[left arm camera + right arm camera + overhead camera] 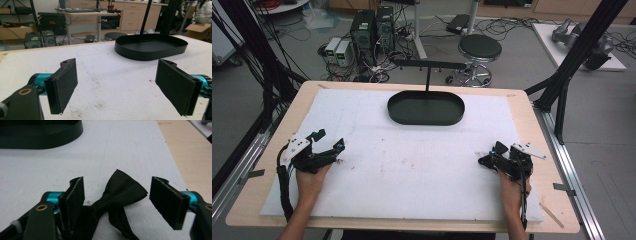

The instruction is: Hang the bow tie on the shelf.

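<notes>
Here we see a black bow tie (117,195) lying on the white mat (412,165) at about four o'clock on the table (532,130), right at the tips of the right gripper (490,156). In the right gripper view the bow tie sits between the two black pads (75,200): one soft, satiny wing fans out toward the gap's middle, the pinched knot lies close to the near pad, and the other wing runs down under that pad. The jaws stand fairly wide apart, and we see the far pad clear of the cloth; whether the near pad touches it we cannot tell. Nothing is gripped.

The left gripper (330,141) rests at about eight o'clock, its jaws spread wide with bare mat between them; its pads (63,85) are flat, dull rectangles on turquoise mounts.

At twelve o'clock sits a black oval tray (426,118) with a low, smooth metal wall, and a thin upright post (427,80) rises from its far side to a crossbar. Open mat lies between the tray and both grippers, well apart from each. The mat is rough and fibrous, with faint brown specks near its middle; pale wood shows round its edge. Beyond the table stand a round black stool (479,49) and computer towers (372,30) among cables.
</notes>
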The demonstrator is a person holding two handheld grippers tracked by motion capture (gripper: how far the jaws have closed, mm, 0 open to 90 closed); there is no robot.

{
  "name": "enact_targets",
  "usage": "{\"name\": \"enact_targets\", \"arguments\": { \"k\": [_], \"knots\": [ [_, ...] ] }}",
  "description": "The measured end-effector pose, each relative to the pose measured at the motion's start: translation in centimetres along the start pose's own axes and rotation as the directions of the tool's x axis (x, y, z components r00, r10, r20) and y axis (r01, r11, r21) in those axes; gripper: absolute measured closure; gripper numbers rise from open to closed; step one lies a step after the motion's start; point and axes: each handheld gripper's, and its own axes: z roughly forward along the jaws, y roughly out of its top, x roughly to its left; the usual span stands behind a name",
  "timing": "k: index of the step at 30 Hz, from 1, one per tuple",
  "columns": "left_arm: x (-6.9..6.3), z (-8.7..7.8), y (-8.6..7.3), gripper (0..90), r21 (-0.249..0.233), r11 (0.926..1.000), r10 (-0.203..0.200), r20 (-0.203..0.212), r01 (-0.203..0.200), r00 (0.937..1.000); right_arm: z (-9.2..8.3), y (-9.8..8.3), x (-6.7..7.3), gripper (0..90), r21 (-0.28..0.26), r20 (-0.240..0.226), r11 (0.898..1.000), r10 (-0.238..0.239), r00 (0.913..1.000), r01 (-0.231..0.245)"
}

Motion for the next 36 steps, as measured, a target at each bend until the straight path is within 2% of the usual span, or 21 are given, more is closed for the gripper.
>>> {"name": "enact_targets", "arguments": {
  "k": [3, 5, 13, 23, 29, 33, 36],
  "knots": [
    [0.0, 0.0, 0.0, 18.3, 0.0, 1.0, 0.0, 0.0, 0.0, 1.0, 0.5, 0.3, 0.0, 30.5, 0.038, -0.016, 0.999, 0.015, 0.9998, -0.014],
    [0.0, 0.0, 0.0, 18.3, 0.0, 1.0, 0.0, 0.0, 0.0, 1.0, 1.0, 0.6, 0.3, 32.5, 0.072, -0.017, 0.997, 0.008, 0.9998, -0.007],
    [0.0, 0.0, 0.0, 18.3, -0.003, 1.0, -0.006, 0.002, 0.006, 1.0, 1.9, 0.9, 0.8, 47.1, 0.144, 0.023, 0.99, -0.012, 0.9997, 0.008],
    [0.0, 0.0, 0.0, 18.3, -0.003, 1.0, -0.006, 0.004, 0.006, 1.0, 1.4, 1.2, 0.8, 76.1, 0.128, 0.02, 0.992, -0.019, 0.9996, 0.016],
    [0.0, 0.0, 0.0, 18.3, -0.001, 1.0, -0.003, 0.007, 0.003, 1.0, 1.1, 1.7, 1.2, 87.8, 0.117, 0.018, 0.992, -0.042, 0.999, 0.039],
    [0.0, 0.0, 0.0, 18.3, 0.0, 1.0, -0.002, 0.008, 0.002, 1.0, 0.9, 1.8, 1.4, 86.3, 0.118, 0.014, 0.992, -0.043, 0.999, 0.041],
    [0.0, 0.0, 0.0, 18.3, -0.001, 1.0, -0.002, 0.01, 0.002, 1.0, 0.8, 1.7, 1.2, 76.2, 0.118, 0.012, 0.993, -0.029, 0.9995, 0.027]
  ]
}}
